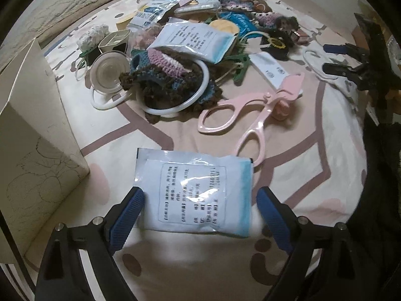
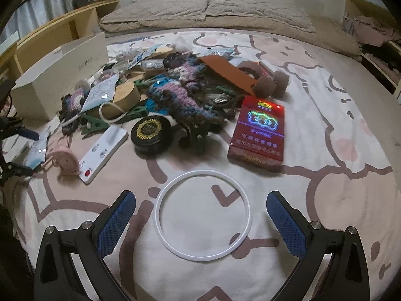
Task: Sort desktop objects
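Blue-padded fingers (image 1: 132,205) of the left gripper (image 1: 199,209) stand wide apart over a patterned bedspread (image 1: 313,150). Between them lies a white and blue sachet (image 1: 194,190) with printed text, flat on the cloth; neither pad presses on it. Pink scissors (image 1: 240,118) lie just beyond the sachet. Likewise spread apart, the right gripper (image 2: 200,212) brackets a white ring (image 2: 203,215) lying flat, untouched, near a red carton (image 2: 259,133).
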Tool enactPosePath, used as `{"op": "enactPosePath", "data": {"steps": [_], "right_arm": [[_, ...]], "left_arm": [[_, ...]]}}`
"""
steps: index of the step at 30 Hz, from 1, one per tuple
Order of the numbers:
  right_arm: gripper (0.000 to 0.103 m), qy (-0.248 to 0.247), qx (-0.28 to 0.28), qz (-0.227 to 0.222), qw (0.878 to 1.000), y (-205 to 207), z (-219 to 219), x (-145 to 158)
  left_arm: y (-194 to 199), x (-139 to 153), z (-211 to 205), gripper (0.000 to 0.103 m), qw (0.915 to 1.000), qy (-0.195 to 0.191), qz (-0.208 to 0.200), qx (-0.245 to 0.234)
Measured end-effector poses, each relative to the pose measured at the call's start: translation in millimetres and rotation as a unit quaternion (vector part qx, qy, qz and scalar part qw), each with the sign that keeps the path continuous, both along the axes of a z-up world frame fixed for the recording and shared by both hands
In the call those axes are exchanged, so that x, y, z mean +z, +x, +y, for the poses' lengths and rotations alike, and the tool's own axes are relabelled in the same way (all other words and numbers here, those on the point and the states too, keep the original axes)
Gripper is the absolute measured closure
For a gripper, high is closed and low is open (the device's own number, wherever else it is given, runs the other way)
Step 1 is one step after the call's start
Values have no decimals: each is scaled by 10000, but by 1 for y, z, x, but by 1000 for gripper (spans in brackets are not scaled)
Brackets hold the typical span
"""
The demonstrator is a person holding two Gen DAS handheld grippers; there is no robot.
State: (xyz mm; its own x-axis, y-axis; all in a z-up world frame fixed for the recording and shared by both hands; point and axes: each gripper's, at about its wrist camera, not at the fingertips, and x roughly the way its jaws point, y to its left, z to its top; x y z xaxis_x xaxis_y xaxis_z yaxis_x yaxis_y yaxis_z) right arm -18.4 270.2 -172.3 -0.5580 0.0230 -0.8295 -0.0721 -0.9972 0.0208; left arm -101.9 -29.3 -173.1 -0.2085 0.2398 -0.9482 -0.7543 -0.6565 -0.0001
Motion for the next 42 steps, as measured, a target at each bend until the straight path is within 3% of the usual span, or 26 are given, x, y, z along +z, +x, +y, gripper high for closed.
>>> {"op": "enactPosePath", "data": {"steps": [10,24,34,42], "right_arm": [[0,225,-85,-243,9994,-1,3,-14],[0,132,-267,-80,9995,2,6,-21],[0,105,-293,-147,9994,0,6,-21],[0,92,-315,-338,9989,-3,4,-20]], "left_arm": [[-2,-10,-1,8,9999,-60,26,110],[-7,-16,-5,3,9993,60,-112,339],[-23,-9,-19,2,9906,708,-762,893],[-25,-7,-17,2,9873,814,-933,998]]}}
